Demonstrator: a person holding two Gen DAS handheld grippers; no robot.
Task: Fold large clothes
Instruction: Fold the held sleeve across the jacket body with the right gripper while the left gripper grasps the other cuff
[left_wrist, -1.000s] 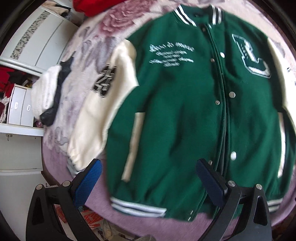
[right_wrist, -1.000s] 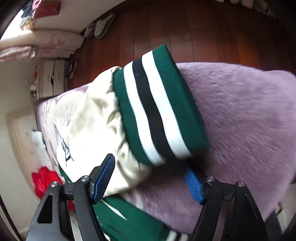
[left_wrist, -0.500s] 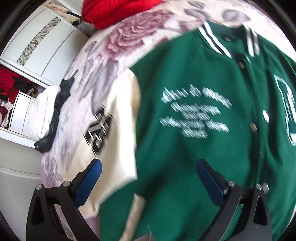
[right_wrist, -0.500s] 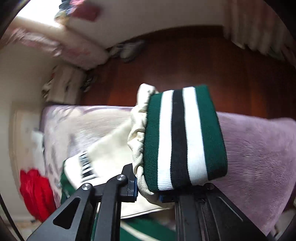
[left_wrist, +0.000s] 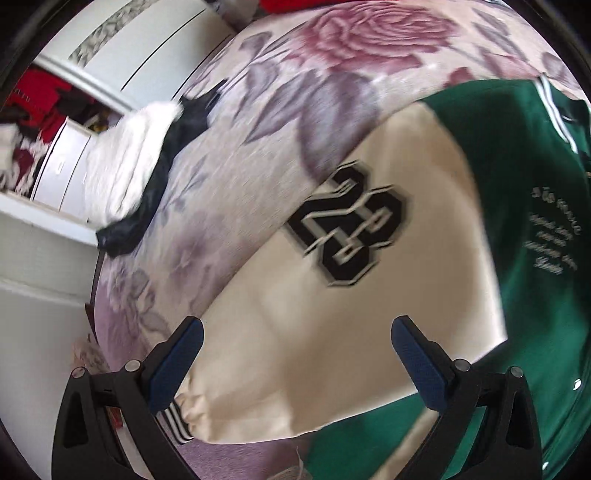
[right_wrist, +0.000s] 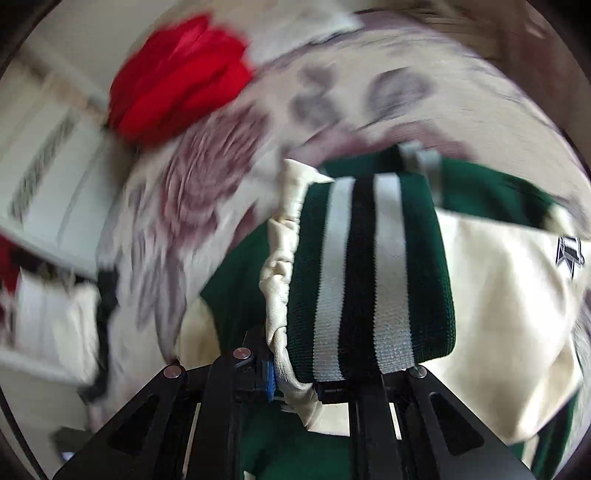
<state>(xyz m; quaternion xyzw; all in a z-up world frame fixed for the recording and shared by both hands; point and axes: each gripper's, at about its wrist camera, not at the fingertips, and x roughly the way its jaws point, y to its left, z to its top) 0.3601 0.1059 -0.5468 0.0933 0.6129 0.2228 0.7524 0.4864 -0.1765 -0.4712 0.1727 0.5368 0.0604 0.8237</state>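
1. The jacket (left_wrist: 388, 295), green-bodied with cream sleeves, lies face up on the floral bedspread (left_wrist: 295, 110).
2. The right gripper (right_wrist: 295, 384) has its jaws clamped on the striped cuff (right_wrist: 373, 273) of one sleeve, at the gathered seam where cream meets knit, and holds it raised above the garment.
3. The left gripper (left_wrist: 295, 354) hangs with jaws wide apart over the other sleeve (left_wrist: 332, 332), which bears a number patch (left_wrist: 349, 225); nothing sits between its pads.
4. We judge the garment heavy and thick: the cream sleeve material looks smooth and likely slippery, the ribbed knit soft and easier to pinch. Cuffs, hem band and collar seem the sound holds.
5. We judge the left sleeve's cuff, near the left finger (left_wrist: 173, 362), the better purchase than mid-sleeve.
6. Hidden or unclear: the right gripper's pads are mostly buried under fabric; the right wrist view is heavily smeared; the hem and far side of the jacket are cut off; the chest lettering (left_wrist: 554, 229) is unreadable.
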